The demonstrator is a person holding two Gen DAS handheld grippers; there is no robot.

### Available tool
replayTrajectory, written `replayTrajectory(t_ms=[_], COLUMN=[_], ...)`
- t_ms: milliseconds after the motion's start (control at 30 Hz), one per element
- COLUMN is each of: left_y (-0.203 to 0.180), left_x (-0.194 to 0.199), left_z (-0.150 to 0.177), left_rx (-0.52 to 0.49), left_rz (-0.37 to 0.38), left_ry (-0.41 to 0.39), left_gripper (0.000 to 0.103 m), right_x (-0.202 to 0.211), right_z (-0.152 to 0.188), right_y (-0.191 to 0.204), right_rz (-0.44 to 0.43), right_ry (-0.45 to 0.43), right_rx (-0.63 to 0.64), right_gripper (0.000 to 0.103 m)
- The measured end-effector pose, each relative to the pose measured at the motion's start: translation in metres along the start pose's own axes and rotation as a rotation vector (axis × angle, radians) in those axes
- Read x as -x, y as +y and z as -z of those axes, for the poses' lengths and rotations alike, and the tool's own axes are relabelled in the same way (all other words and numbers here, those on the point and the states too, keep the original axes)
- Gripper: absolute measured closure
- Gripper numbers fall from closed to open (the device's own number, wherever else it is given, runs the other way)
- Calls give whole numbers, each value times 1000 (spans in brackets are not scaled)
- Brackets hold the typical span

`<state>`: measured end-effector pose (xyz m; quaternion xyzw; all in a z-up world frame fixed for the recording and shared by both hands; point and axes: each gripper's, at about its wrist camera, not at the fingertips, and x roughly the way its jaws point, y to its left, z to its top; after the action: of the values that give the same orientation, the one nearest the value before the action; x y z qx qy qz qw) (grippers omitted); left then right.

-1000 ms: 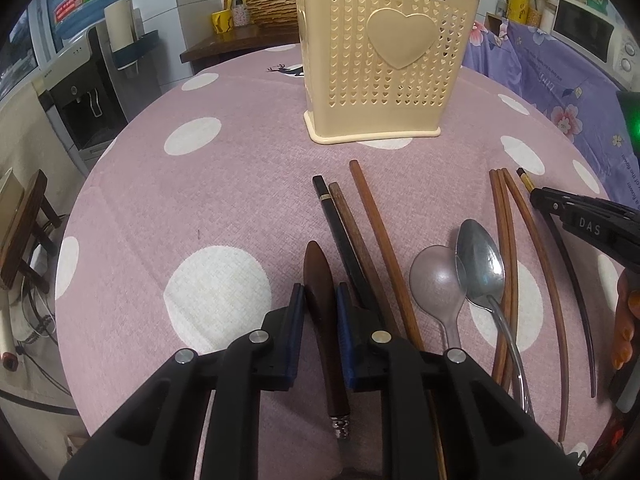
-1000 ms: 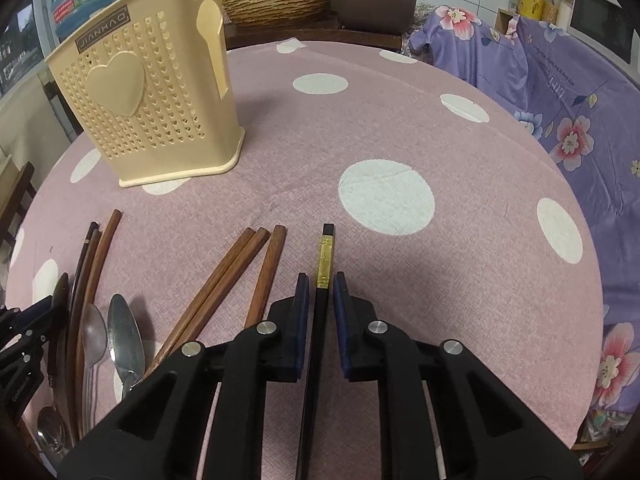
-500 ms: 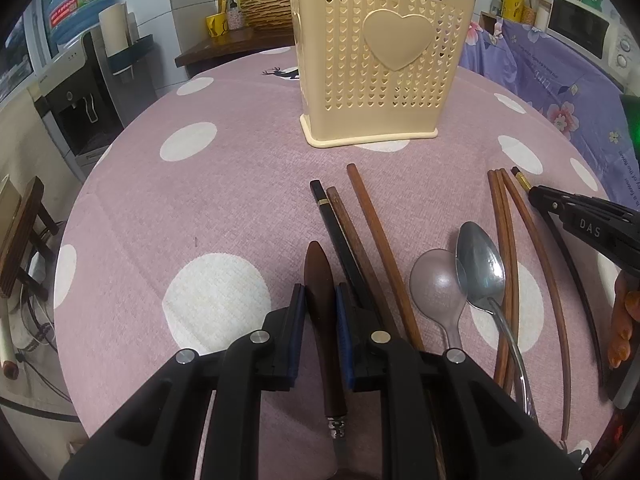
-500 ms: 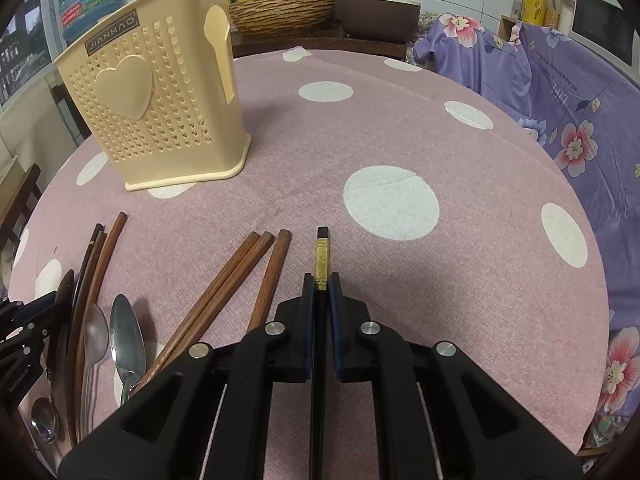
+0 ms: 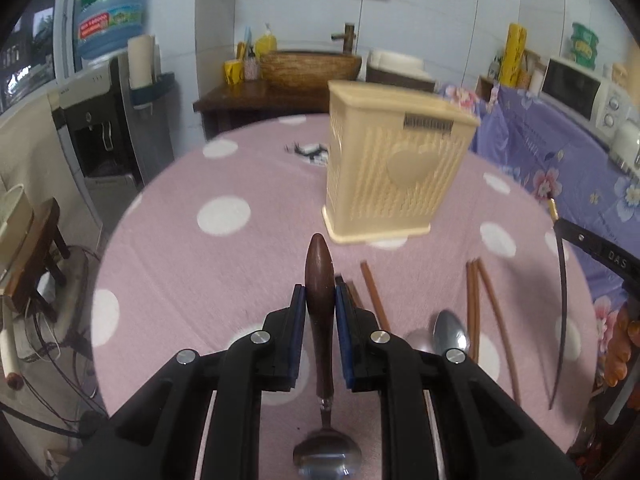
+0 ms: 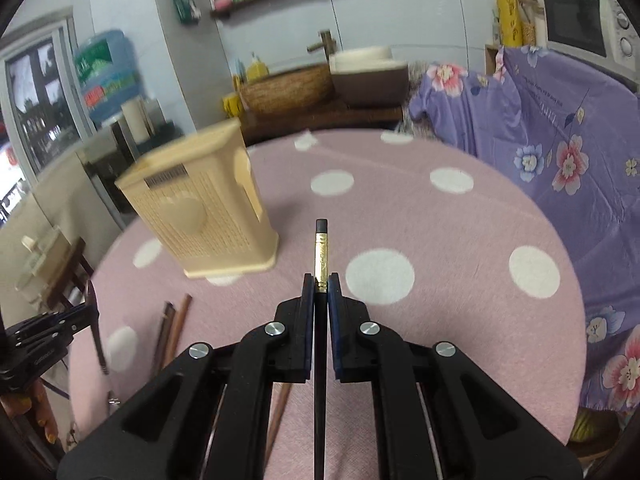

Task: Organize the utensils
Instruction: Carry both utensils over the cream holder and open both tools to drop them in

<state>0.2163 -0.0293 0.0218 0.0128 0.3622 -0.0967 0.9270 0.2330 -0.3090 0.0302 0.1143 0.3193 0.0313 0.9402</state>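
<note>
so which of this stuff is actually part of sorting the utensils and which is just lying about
Part of the job:
- wooden-handled spoon, in left gripper
- black chopstick, in right gripper
- cream holder
- brown chopsticks
- metal spoons

Lying about:
- microwave
- water bottle
- wicker basket

Tablecloth [image 5: 168,248]: dusty pink with white polka dots. Utensil basket [image 5: 396,176]: cream-yellow, perforated, raised heart on its face; dark label, blurred, lettering unreadable. Held spoon [image 5: 320,300]: dark brown wooden handle, silver bowl. Held chopstick [image 6: 321,248]: black with a gold band. Loose chopsticks [image 5: 476,296]: reddish brown. Draped cloth [image 6: 560,128]: purple with pink and blue flowers.
</note>
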Motion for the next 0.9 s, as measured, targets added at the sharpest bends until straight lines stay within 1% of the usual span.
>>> replayTrajectory(t_ms=[133,300,467,700,800,900], left_y=[5,9,10,11,12,13], left_x=[18,19,21,27,28,34], left_z=[-15,-24,-25,-37,-45,-64], left_rx=[4,18,14,-1,-4,-8], left_rz=[-1,11,5,-7,-10,-5], left_ry=[-66,-81,-98,-135,-144,-166], left_gripper=[87,87,87,87,87,87], right_x=[40,67,70,72,73,77], right_z=[-15,-24,-27,-31,-35,-48], right_y=[2,3,5,8,12,22], right_rz=[-31,-36,-26,-22,-20,-18], right_ry=[-95,-158,-162,-169,-173,-194], right_rx=[10,15,22,37,51,80], right_gripper=[95,95,95,95,95,95])
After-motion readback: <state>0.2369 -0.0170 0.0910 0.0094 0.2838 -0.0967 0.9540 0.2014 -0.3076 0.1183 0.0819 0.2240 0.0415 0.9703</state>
